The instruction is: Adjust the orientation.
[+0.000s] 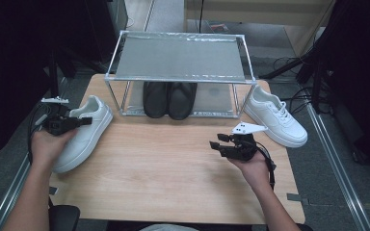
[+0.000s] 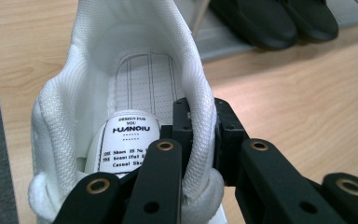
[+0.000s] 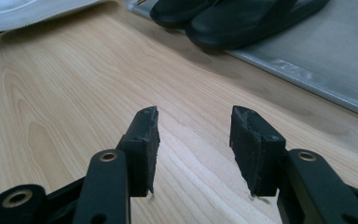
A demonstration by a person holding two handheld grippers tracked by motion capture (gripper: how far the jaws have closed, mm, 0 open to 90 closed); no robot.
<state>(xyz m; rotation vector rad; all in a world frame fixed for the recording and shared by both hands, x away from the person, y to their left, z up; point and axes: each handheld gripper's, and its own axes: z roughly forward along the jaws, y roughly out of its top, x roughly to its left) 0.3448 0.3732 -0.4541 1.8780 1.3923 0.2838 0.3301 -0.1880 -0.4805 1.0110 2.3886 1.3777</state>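
The left gripper (image 1: 84,121) is clamped on the left white shoe (image 1: 84,132), which sits at the left edge of the bench (image 1: 173,163), toe towards the person and heel pointing at the rack (image 1: 180,60). In the left gripper view the jaws pinch the padded heel collar of this shoe (image 2: 121,93): one jaw is inside the opening, next to the printed insole label (image 2: 128,144), and the other presses on the outside of the collar. The person's left hand (image 1: 48,144) holds the gripper just beside the shoe.

The right gripper (image 1: 217,143) is held low over bare wood at the right middle of the bench, resting in the right hand (image 1: 253,166), well apart from both white shoes. In the right gripper view its jaws stand apart with a clear gap and nothing between them; the wood grain shows through the gap.

The other white shoe (image 1: 275,116) lies at the right rear of the bench, just beside the right leg of the rack. The rack is a metal frame with a grey top shelf, standing at the back middle of the bench. A pair of black shoes (image 1: 168,98) sits side by side on its lower shelf, toes towards the person; they also show at the top of both gripper views.
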